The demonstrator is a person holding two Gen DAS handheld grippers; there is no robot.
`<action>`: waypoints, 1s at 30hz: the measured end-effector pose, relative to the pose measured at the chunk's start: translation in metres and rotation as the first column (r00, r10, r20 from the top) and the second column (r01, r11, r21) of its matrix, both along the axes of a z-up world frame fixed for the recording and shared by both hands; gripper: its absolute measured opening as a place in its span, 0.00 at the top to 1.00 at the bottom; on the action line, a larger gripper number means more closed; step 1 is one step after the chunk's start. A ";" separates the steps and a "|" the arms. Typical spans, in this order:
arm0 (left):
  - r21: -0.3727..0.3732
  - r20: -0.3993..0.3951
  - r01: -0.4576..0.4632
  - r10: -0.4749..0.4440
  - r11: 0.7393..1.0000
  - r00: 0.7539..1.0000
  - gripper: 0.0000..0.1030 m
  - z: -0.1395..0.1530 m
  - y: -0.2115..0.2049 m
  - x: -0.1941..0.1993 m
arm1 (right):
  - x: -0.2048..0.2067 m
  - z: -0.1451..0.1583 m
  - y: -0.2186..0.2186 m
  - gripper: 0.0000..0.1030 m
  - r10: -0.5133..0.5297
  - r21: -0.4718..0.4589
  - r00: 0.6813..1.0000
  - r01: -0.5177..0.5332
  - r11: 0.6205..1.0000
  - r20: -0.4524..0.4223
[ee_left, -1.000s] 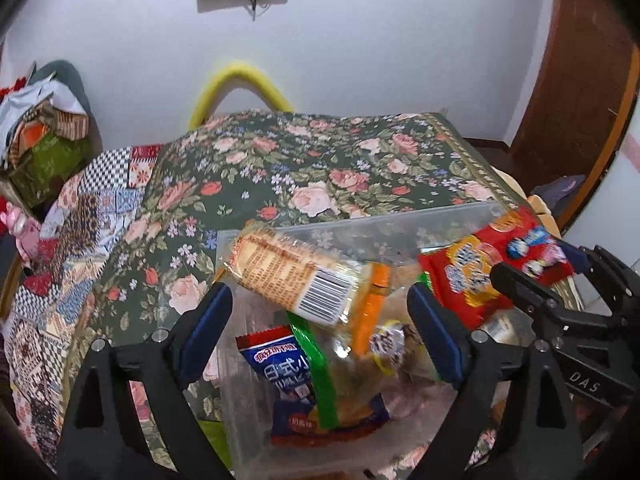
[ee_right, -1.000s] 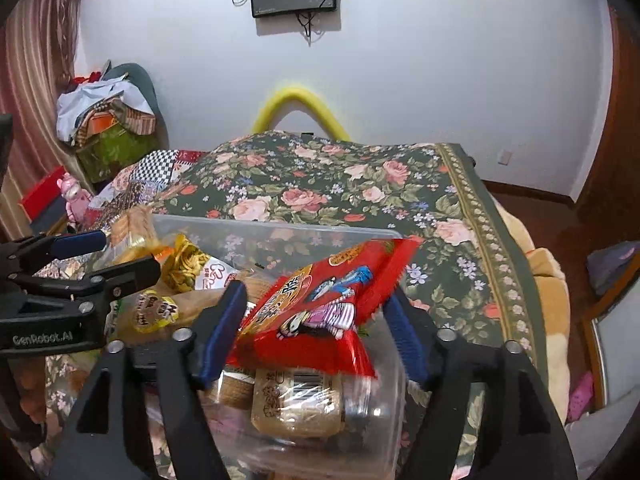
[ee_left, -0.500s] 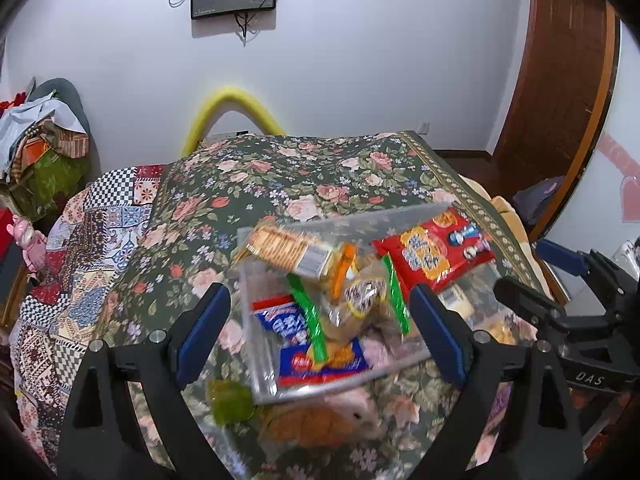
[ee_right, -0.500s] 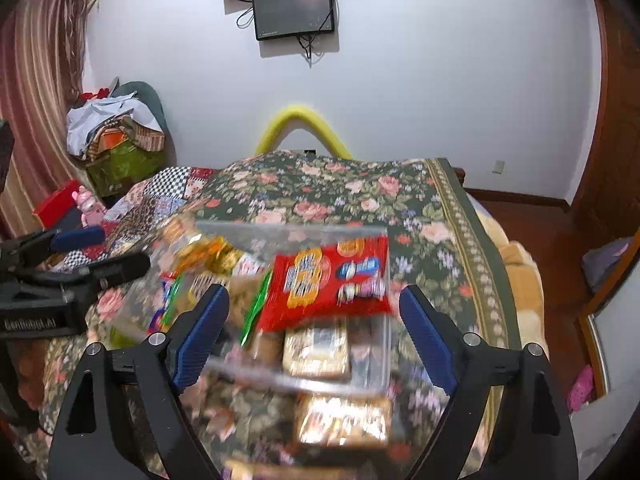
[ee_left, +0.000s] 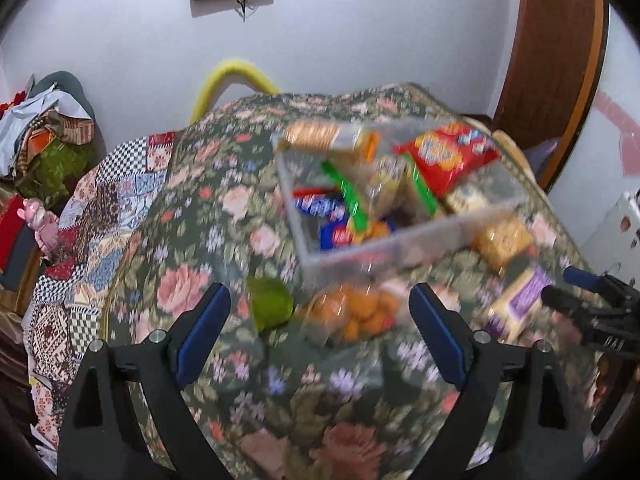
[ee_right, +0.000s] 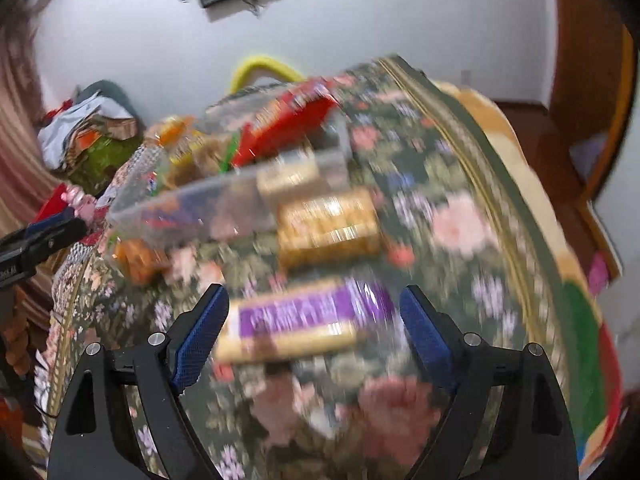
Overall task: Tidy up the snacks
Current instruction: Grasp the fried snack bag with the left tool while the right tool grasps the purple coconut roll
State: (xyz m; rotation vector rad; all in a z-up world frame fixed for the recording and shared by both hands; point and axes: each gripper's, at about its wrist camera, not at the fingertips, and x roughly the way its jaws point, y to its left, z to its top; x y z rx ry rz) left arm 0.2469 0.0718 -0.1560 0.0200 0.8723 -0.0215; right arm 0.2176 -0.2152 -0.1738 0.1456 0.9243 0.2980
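A clear plastic bin stands on the floral cloth, filled with snacks: a red packet, a biscuit roll and several others. My left gripper is open and bare, short of the bin, over a bag of orange snacks and a green packet. My right gripper is open; a purple packet lies on the cloth between its fingers in the blurred right wrist view. Beyond it lie a golden packet and the bin. The right gripper shows at the right edge of the left wrist view.
The floral cloth covers the table, with a patchwork cloth on its left. A yellow hoop stands behind, a heap of clothes at far left, a wooden door at right. The cloth's right edge drops off.
The right gripper's jaws spread and let the red packet go into the bin. Both grippers drew back from the bin toward the near side, and the right one rolled.
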 end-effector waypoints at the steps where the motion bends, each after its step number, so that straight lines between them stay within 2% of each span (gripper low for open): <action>1: -0.006 -0.012 -0.001 0.000 1.000 1.000 0.11 -0.005 0.002 -0.003 | -0.001 -0.003 -0.002 0.17 -0.011 0.009 1.000 0.011 1.000 -0.011; 5: -0.040 -0.051 -0.013 0.011 0.999 0.999 0.11 -0.026 0.006 -0.008 | -0.002 -0.013 -0.003 0.17 -0.039 0.049 0.997 0.043 0.998 -0.065; 7: -0.065 -0.072 -0.020 0.015 0.998 0.997 0.11 -0.036 0.005 -0.008 | 0.001 -0.016 0.001 0.17 -0.043 0.032 0.994 0.046 0.998 -0.102; 11: -0.079 -0.081 -0.014 0.008 0.997 0.997 0.11 -0.046 0.000 -0.004 | 0.013 -0.014 0.016 0.16 -0.046 -0.004 0.994 0.046 0.999 -0.095; 16: -0.072 -0.063 -0.014 0.009 0.997 0.998 0.11 -0.050 -0.008 0.008 | 0.030 -0.016 0.033 0.06 -0.064 0.000 0.993 0.065 0.998 -0.101; 19: -0.064 -0.054 -0.027 0.024 0.998 0.998 0.11 -0.054 -0.009 0.017 | 0.029 -0.020 0.040 0.00 -0.067 -0.032 0.994 0.064 0.997 -0.089; 25: -0.056 -0.060 -0.018 0.015 0.998 0.998 0.11 -0.065 -0.015 0.027 | 0.022 -0.025 0.067 0.01 0.049 -0.156 0.996 -0.060 0.986 -0.073; 30: -0.056 -0.074 -0.002 -0.002 0.998 0.997 0.11 -0.072 -0.024 0.031 | 0.001 -0.027 0.068 0.06 0.162 -0.233 0.984 -0.174 0.957 -0.067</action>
